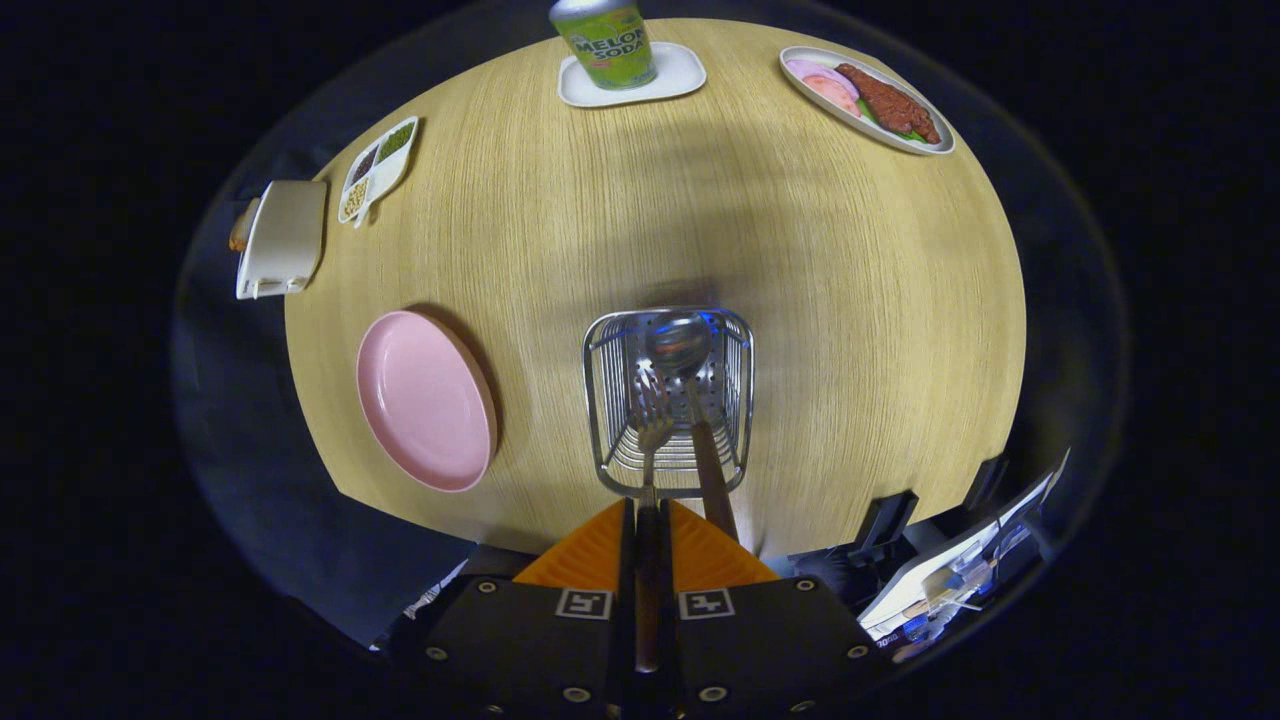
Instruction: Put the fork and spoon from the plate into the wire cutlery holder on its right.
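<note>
My gripper (648, 520) is shut on the fork (651, 440), clamping its brown handle between both fingers. The fork's metal tines point down into the wire cutlery holder (735, 400), just ahead of the fingers. The spoon (683, 350) stands in the same holder, bowl down near the perforated bottom, and its brown handle leans out toward me beside the fork's. The pink plate (425, 400) lies bare on the wooden table to the left of the holder.
At the table's far edge stands a green soda can (605, 40) on a white coaster (678, 75). A tray of sliced meat (865, 98) sits far right, a divided condiment dish (380, 165) and a white box (283, 238) far left.
</note>
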